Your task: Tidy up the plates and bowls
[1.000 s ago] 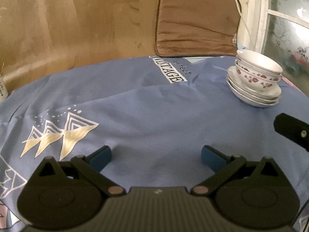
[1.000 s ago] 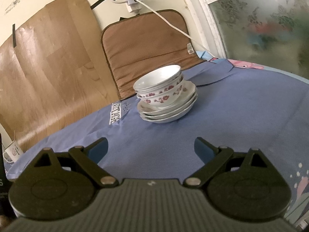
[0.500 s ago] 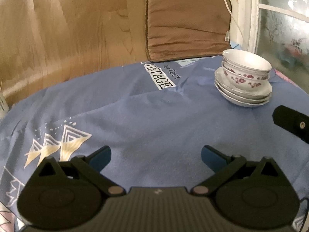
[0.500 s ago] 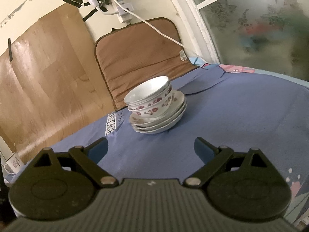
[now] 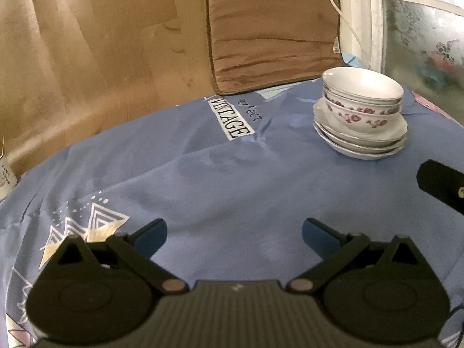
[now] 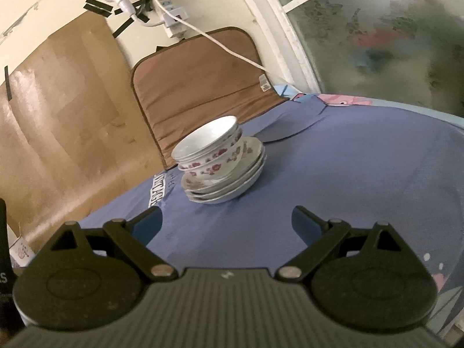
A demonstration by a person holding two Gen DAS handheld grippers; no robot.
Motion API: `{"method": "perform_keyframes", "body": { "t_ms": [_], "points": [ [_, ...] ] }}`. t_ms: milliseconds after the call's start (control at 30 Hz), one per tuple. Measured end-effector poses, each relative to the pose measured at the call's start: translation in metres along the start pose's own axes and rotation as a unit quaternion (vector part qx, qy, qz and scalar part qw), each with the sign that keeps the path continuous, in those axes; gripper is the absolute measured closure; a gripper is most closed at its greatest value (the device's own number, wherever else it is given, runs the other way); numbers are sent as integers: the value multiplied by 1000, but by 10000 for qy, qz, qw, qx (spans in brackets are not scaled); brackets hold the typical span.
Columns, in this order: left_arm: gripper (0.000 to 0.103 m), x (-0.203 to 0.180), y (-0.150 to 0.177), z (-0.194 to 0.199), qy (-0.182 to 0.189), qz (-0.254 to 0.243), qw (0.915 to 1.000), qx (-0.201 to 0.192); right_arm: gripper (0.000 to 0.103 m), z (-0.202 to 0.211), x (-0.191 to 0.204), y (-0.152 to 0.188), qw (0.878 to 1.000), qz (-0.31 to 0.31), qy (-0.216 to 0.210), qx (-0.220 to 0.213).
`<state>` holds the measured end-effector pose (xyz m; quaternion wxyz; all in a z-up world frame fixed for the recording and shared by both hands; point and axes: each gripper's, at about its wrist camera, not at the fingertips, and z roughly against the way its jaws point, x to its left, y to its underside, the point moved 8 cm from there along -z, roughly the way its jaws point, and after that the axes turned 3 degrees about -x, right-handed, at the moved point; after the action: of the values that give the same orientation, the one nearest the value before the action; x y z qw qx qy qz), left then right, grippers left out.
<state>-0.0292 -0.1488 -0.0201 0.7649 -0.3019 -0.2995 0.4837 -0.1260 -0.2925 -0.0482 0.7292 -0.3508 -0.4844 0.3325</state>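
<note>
White bowls with pink flowers [image 5: 362, 101] sit nested on a stack of white plates [image 5: 359, 142] on the blue cloth at the far right of the left wrist view. The same bowls [image 6: 211, 150] and plates [image 6: 229, 185] stand at the centre of the right wrist view. My left gripper [image 5: 233, 235] is open and empty, well short and left of the stack. My right gripper [image 6: 226, 220] is open and empty, a short way in front of the stack. Part of the right gripper shows at the right edge of the left wrist view [image 5: 440, 185].
A blue printed cloth [image 5: 203, 179] covers the table. A brown cushion [image 5: 269, 29] leans on the wall behind, beside a wood-look panel [image 5: 87, 43]. A white cable [image 6: 226, 49] and a frosted window [image 6: 377, 37] are at the right. A small cup [image 5: 5, 174] stands at the far left.
Both grippers have drawn back and tilted, so the stack sits farther off in the right view and has shifted left in the left view. Both stay open.
</note>
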Motion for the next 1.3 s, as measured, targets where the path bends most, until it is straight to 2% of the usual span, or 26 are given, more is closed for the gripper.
{"method": "perform_keyframes", "body": {
  "t_ms": [633,1133,1300],
  "points": [
    [0,-21,1,-6,179,-232,9992,274,5,-3,-12,-1,9998,-178,59,12],
    [0,-25,4,-4,309,-196,9985,414,6,0,-12,-2,9999,-152,-27,-18],
    [0,-26,6,-3,340,-191,9981,471,11,-1,-10,-3,9999,-125,-63,11]
  ]
}}
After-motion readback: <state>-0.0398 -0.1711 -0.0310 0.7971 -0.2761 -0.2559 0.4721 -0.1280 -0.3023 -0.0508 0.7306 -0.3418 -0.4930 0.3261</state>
